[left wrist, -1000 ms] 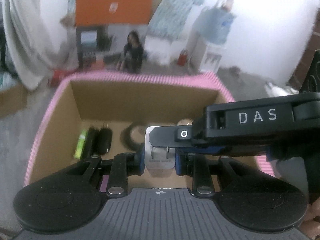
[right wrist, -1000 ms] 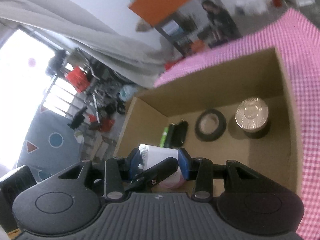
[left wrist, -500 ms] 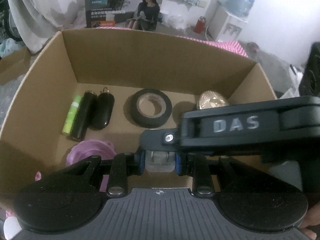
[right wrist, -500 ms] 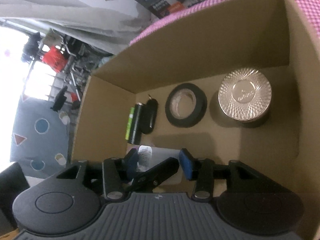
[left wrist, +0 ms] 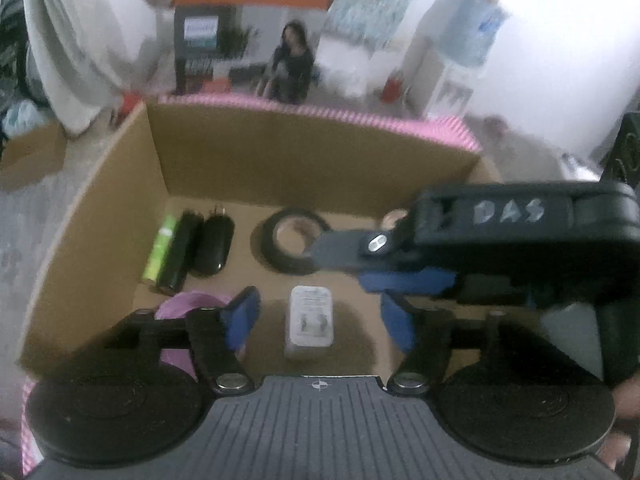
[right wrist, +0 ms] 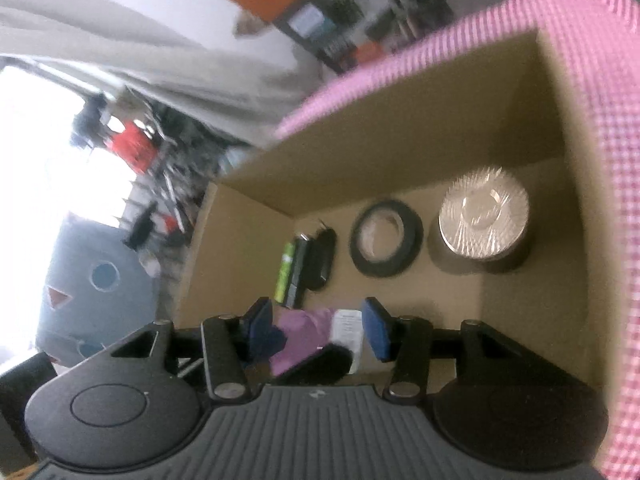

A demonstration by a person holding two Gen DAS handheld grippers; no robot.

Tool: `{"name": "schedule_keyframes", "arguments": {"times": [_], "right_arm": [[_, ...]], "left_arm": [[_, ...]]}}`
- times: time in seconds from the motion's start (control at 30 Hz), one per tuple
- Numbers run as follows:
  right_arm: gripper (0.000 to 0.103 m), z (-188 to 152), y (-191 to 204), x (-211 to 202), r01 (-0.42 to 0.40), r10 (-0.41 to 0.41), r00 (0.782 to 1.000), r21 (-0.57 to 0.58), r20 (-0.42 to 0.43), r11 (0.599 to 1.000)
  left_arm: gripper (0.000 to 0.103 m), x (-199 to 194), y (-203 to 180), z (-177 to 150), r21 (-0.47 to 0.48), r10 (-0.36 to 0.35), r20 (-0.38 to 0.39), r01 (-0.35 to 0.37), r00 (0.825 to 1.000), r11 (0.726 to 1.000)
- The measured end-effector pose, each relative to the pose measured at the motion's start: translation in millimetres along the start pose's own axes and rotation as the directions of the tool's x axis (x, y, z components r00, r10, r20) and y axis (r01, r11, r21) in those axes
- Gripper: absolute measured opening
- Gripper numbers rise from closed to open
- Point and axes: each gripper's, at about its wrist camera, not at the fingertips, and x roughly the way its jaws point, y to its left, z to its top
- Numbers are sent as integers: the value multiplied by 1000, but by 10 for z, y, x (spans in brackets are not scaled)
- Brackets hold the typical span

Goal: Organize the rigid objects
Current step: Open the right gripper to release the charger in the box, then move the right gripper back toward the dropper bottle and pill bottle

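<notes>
The left tool (left wrist: pixel 320 320), whose jaws have just been opening, stands spread around the white charger (left wrist: pixel 310 322) lying free on the cardboard box (left wrist: pixel 280 168) floor, tape roll (left wrist: pixel 290 240) at twelve o'clock, while the right tool (right wrist: pixel 316 326) hangs spread, gripping nothing.

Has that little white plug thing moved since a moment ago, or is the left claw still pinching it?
Yes. The white charger has left the left gripper, whose jaws have just been opening, and now lies on the cardboard box floor, nearer than the tape roll.
</notes>
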Motion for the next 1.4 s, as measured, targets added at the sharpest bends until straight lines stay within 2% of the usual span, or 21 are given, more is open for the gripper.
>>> {"name": "schedule_keyframes", "arguments": {"times": [0.07, 0.13, 0.23, 0.4, 0.5, 0.6, 0.77, 0.83, 0.97, 1.03, 1.2, 1.4], "right_arm": [[53, -70, 43, -239, -26, 27, 998, -18, 57, 999], [53, -174, 89, -491, -50, 54, 992, -40, 110, 998], [53, -375, 136, -806, -83, 94, 981, -73, 168, 994], [53, -737, 162, -1043, -119, 137, 972, -102, 192, 988], [53, -944, 193, -1038, -129, 148, 973, -112, 176, 985], [53, -1109, 252, -934, -125, 146, 978, -137, 152, 983], [53, -1275, 439, -669, -86, 111, 988, -214, 106, 973], [52, -1323, 529, -575, -67, 92, 992, -255, 86, 965], [51, -1447, 732, -421, -29, 56, 996, -358, 66, 933], [49, -1465, 807, -319, -5, 32, 998, -399, 61, 917], [42, -1457, 910, -57, 22, -3, 999, -476, 42, 879], [29, -1383, 927, 185, 14, -11, 1000, -492, 9, 871]], "left_arm": [[75, -225, 2, -88, 20, -29, 52, 28, 998, 999], [87, -487, 12, -204, 48, -53, 111, 48, 992, 998], [96, -803, 70, -407, 82, -66, 183, 52, 981, 995], [97, -1045, 239, -713, 39, -76, 202, 70, 977, 997], [97, -1087, 336, -871, 14, -87, 200, 86, 976, 996], [97, -1024, 405, -1039, 15, -70, 186, 68, 980, 998], [91, -813, 436, -1223, 59, -36, 160, 27, 986, 998], [80, -717, 458, -1268, 76, -19, 144, 8, 989, 997], [75, -569, 498, -1324, 104, -11, 129, -3, 992, 995], [67, -495, 492, -1344, 119, 4, 120, -18, 993, 993], [60, -360, 543, -1368, 127, 7, 102, -20, 995, 992], [52, -225, 607, -1362, 113, -4, 85, -5, 996, 994]]}}
